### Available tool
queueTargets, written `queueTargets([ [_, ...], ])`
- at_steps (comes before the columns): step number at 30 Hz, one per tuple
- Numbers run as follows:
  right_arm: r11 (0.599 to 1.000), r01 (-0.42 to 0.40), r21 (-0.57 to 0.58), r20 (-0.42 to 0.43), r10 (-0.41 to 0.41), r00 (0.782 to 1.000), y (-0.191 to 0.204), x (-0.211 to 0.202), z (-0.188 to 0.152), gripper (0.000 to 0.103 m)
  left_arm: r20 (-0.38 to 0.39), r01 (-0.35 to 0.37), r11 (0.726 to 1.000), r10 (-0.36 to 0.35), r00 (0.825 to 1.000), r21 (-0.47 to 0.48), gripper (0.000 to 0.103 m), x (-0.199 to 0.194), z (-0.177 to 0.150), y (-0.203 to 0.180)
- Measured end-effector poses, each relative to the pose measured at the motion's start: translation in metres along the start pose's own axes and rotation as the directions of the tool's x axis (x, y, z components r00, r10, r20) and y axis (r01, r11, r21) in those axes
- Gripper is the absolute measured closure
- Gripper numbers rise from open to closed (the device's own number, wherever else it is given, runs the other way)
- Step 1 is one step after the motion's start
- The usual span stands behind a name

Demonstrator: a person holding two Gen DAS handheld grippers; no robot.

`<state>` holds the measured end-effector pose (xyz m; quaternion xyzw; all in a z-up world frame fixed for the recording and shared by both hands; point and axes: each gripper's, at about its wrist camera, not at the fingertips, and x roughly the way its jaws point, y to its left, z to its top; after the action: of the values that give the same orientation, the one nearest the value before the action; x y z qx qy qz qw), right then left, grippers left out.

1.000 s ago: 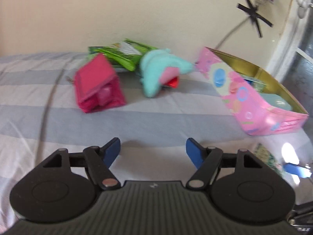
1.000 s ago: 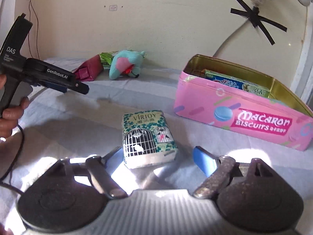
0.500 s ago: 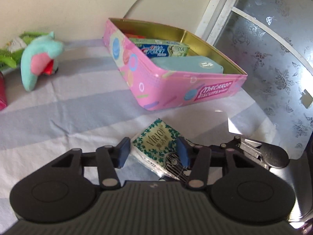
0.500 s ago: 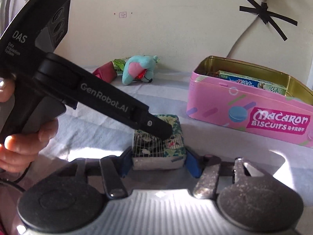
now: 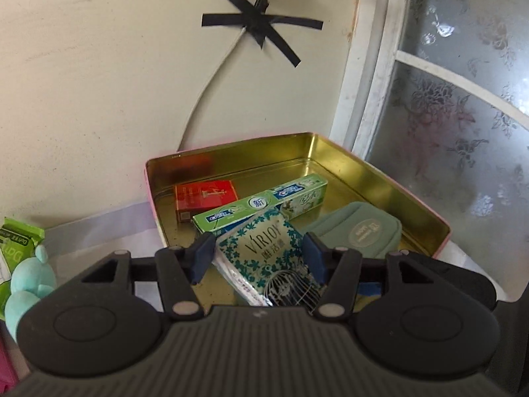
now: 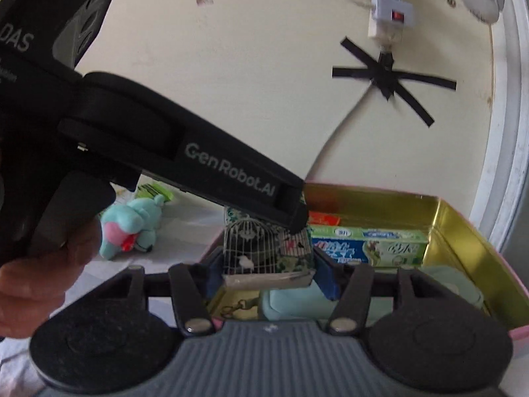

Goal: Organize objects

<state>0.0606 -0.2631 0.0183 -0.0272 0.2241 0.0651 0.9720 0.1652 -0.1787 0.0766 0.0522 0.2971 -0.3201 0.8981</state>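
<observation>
The tissue pack (image 5: pixel 264 248), printed with green leaves, a birdcage and the word VIRJOY, hangs in the air over the near end of the pink biscuit tin (image 5: pixel 413 195), tilted a little. Both tools grip it at once. The left gripper (image 5: pixel 259 258) has its blue pads (image 5: pixel 201 256) pressed against the pack's two long sides, jaws closed on it. The right gripper (image 6: pixel 269 271) clamps the same tissue pack (image 6: pixel 264 251) from the other end, its blue pads (image 6: pixel 325 276) tight on either side of the birdcage face. From the right wrist view, the black body of the left tool crosses from the upper left with its tip reaching down onto the top of the pack, and the person's left hand (image 6: pixel 43 264) is wrapped round its handle.

Beneath the pack, inside the tin's gold interior, lie a green toothpaste box (image 5: pixel 261 206) set diagonally, a red box (image 5: pixel 206 195) behind it toward the far corner, and a pale green pouch (image 5: pixel 360 235) on the right side. A small metal clasp or keyring (image 6: pixel 236 307) shows on the tin floor near the front.

To the left, outside the tin, a turquoise plush toy (image 6: pixel 132 225) lies on the striped bedsheet (image 5: pixel 99 228), with a bright green packet (image 5: pixel 16 244) just behind it. On the cream wall, a cable (image 5: pixel 211 89) is fastened by crossed strips of black tape (image 5: pixel 258 31), with a power strip (image 6: pixel 391 10) above. A frosted, flower-patterned window (image 5: pixel 463 115) stands at the right
</observation>
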Motion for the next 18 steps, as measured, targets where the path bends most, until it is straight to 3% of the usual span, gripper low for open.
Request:
queueTargets([
  [3, 1.0, 0.002, 0.023, -0.039, -0.001, 0.999, -0.009, 0.024, -0.006, 0.041, -0.029, -0.012, 1.0, 0.011, 1.0, -0.024, 0.041, 0.016, 0.001, 0.006],
  [6, 0.998, 0.0, 0.06, -0.032, 0.002, 0.999, -0.016, 0.023, -0.012, 0.038, -0.022, -0.015, 0.999, 0.014, 1.0, -0.044, 0.041, 0.011, -0.003, 0.009],
  [12, 0.992, -0.002, 0.125, 0.067, -0.006, 0.998, -0.026, -0.025, -0.022, 0.033, 0.062, -0.004, 0.996, 0.009, 0.998, -0.087, 0.042, -0.042, -0.017, 0.013],
  [18, 0.975, -0.053, 0.217, 0.125, 0.026, 0.992, -0.016, -0.079, -0.052, 0.033, 0.079, -0.056, 0.996, 0.062, 0.995, -0.064, 0.041, -0.09, -0.071, 0.015],
])
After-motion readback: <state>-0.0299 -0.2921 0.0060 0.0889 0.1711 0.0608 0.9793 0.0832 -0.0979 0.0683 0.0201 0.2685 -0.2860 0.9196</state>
